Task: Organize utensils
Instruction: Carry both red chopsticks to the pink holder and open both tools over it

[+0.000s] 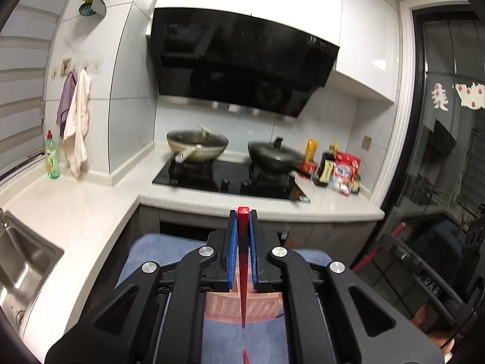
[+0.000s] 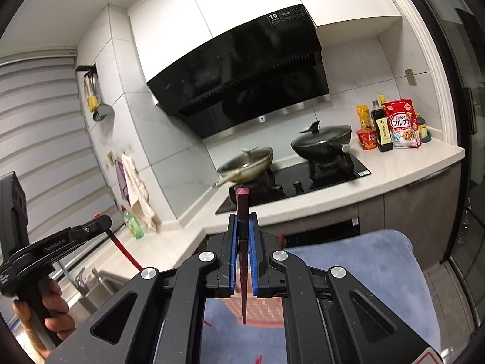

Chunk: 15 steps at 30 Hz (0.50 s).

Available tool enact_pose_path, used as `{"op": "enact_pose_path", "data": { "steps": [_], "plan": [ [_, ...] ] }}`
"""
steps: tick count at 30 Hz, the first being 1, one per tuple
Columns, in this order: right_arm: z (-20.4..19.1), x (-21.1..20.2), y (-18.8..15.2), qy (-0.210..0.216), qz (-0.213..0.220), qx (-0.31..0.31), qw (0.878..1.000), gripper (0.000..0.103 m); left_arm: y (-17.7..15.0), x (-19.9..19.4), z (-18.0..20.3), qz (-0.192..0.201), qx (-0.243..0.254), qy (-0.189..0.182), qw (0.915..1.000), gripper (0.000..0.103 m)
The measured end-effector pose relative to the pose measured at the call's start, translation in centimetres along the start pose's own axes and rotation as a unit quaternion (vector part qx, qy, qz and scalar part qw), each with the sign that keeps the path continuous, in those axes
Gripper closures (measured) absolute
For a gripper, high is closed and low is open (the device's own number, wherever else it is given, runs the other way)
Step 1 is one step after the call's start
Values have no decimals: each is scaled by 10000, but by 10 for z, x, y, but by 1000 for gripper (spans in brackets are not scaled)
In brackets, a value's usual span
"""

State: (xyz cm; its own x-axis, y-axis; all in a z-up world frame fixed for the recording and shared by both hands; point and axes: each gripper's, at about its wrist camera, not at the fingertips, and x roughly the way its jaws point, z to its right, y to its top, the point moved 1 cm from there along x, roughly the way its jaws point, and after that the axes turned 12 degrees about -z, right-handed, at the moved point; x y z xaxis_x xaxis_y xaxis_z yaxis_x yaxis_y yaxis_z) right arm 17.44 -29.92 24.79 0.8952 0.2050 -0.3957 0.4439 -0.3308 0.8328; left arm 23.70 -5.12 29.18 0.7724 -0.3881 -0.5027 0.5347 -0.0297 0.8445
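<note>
Red chopstick point(image 1: 243, 242) thick end forward, maroon chopstick point(image 2: 243, 242) likewise

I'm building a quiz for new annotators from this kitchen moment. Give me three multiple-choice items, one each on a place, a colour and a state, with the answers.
1. Where does the green dish soap bottle stand?
A. On the counter beside the hanging cloths
B. On the hob
C. In the sink

2. What colour is the chopstick in the left gripper?
A. Green
B. Bright red
C. White

3. How does the right gripper stand?
A. Wide open and empty
B. Open around a spoon
C. Shut on a dark red chopstick

Answers:
1. A: the bottle sits on the counter just left of the cloths on the wall hooks.
2. B: a bright red stick shows between the blue pads.
3. C: the jaws press on both sides of the dark stick.
</note>
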Motion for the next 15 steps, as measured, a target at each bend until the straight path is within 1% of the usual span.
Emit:
{"op": "enact_pose_path", "data": {
  "steps": [3, 6, 10, 13, 15],
  "plan": [
    [1, 21, 13, -13, 53, 20, 10000, 96, 14, 15, -2, 188, -39, 57, 9998, 96],
    [4, 39, 20, -14, 66, 66, 10000, 96, 23, 27, -4, 289, -111, 46, 9995, 96],
    [8, 61, 25, -24, 29, 104, 9999, 96, 31, 48, -4, 327, -77, 113, 9994, 96],
    [13, 80, 24, -82, -88, 127, 9998, 96, 30, 64, -5, 293, -12, 235, 9993, 96],
    [17, 91, 19, -105, -186, 162, 9996, 96, 27, 74, -7, 238, 0, 251, 9994, 96]
  ]
}}
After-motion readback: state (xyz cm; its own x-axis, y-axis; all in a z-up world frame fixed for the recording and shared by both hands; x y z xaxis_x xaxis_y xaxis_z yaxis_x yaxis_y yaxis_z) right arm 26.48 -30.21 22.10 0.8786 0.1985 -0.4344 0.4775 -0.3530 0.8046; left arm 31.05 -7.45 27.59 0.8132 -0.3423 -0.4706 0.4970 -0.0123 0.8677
